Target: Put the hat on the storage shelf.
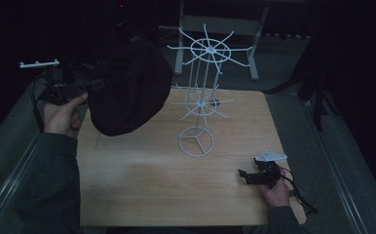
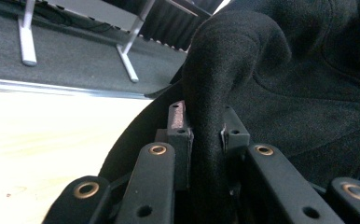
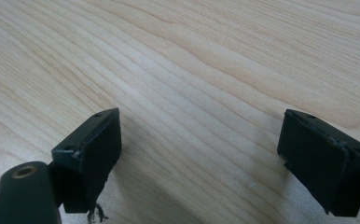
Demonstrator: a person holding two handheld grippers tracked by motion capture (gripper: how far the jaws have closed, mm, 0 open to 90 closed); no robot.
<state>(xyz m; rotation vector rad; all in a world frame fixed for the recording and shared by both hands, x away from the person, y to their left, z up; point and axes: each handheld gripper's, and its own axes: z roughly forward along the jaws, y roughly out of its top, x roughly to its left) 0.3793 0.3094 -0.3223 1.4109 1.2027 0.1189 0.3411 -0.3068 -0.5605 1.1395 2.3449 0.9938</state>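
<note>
Dark, soft cloth hat (image 1: 127,87), held up above the left far part of the light wooden table (image 1: 142,190), hanging well clear of the tabletop.

Near right corner: right gripper (image 1: 248,176) resting low on the bare wood in the person's right hand (image 1: 276,192), jaws spread wide apart with nothing between them; wood grain alone seen between the black pads (image 3: 92,151) in the right gripper view. Grey three-cornered plate (image 1: 270,156) on top of it, cable (image 1: 300,195) trailing toward the near right edge.

Middle: white wire display stand (image 1: 200,92), upright on a ring base, two tiers of radiating hooks, all bare.

Left, farther: left gripper (image 1: 91,87) in the left hand (image 1: 62,114), clamped on a fold of the hat; fabric (image 2: 211,154) pinched tight between both pads in the left gripper view.

Beyond the table: grey floor and white metal legs (image 1: 178,48) of other furniture.
</note>
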